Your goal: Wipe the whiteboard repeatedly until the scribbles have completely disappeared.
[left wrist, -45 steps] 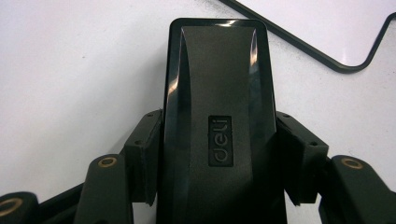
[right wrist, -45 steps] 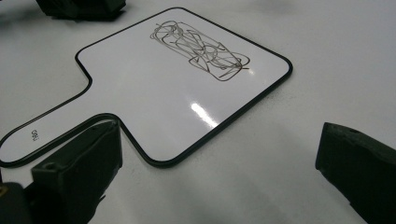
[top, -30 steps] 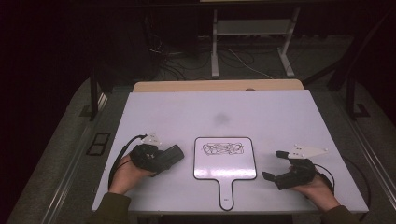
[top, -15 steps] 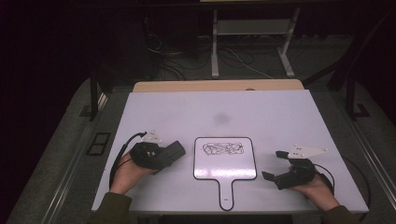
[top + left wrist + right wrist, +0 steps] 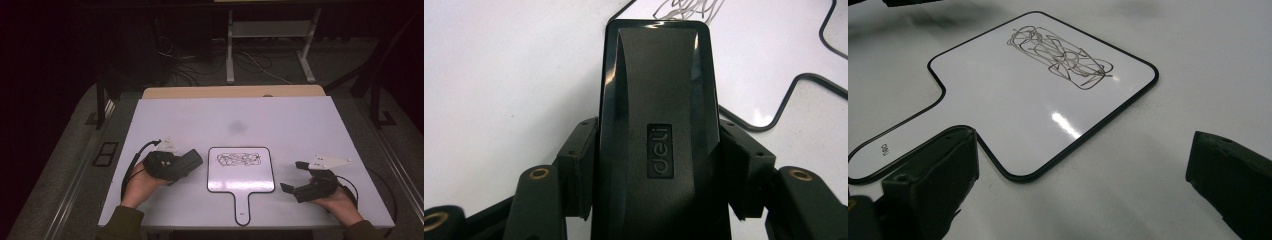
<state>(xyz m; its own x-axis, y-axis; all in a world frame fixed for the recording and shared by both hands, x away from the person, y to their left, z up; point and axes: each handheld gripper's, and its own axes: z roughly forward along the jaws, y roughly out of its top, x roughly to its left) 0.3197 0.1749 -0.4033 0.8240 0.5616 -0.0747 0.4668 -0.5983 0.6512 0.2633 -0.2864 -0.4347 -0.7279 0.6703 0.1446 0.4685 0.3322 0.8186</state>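
A small white paddle-shaped board (image 5: 241,177) with a black rim lies in the middle of the white table, its handle toward me. A black scribble (image 5: 239,159) covers its upper part, and the scribble (image 5: 1058,57) also shows in the right gripper view. My left gripper (image 5: 181,164) sits just left of the board, shut on a black eraser (image 5: 656,90) marked "deli", which points toward the board. The left gripper (image 5: 659,167) clamps the eraser's two sides. My right gripper (image 5: 294,176) rests to the right of the board, open with nothing between its jaws. In its own view the right gripper (image 5: 1083,185) faces the board (image 5: 1013,110).
The white table (image 5: 280,125) has a faint grey smudge (image 5: 237,127) beyond the board. Past the far edge are a wooden strip, a white stand's legs and loose cables on the dark floor. A cable (image 5: 804,85) trails on the table near the eraser.
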